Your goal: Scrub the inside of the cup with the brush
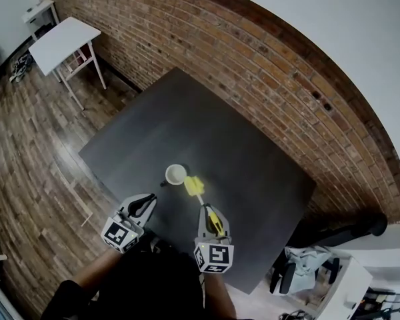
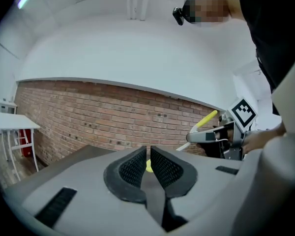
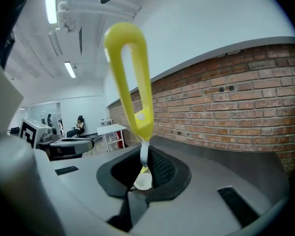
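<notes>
Cup point(image 1: 176, 174) stood upright on the dark table point(image 1: 253, 145), with the yellow brush point(image 1: 194, 186) head just beside its rim, not inside. The right gripper point(image 1: 211, 216) clamped the brush handle. The left gripper point(image 1: 145, 204) hung alongside, jaws closed on nothing.

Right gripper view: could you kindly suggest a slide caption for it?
Right gripper clamped on the yellow brush, brick wall behind.

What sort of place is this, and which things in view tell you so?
Probably an office or studio workroom: bare brick wall, wooden floor, ceiling strip lights and a plain dark table.
</notes>
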Tool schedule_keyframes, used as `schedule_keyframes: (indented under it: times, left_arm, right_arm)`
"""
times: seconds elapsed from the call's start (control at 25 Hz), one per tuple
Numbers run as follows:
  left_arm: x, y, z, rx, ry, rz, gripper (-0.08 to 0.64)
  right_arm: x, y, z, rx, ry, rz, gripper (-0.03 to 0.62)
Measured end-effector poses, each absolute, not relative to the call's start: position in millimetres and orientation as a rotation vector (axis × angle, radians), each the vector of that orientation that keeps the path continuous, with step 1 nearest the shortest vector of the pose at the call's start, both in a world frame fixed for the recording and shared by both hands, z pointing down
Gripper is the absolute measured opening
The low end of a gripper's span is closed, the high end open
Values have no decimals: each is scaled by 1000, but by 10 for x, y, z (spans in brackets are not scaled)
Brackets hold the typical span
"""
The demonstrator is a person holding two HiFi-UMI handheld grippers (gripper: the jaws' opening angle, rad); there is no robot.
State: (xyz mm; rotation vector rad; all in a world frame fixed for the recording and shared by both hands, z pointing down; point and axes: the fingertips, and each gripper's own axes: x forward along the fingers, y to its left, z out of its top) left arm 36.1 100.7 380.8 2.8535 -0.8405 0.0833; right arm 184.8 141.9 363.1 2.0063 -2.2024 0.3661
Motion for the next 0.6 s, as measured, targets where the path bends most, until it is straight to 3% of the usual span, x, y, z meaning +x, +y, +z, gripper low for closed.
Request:
schedule_keyframes:
  times: [0.6]
  left_arm:
    - [188,1187,3444,2916,-676,18,48]
  right_arm:
    - [1153,1720,3595,2135,-2108,438,49]
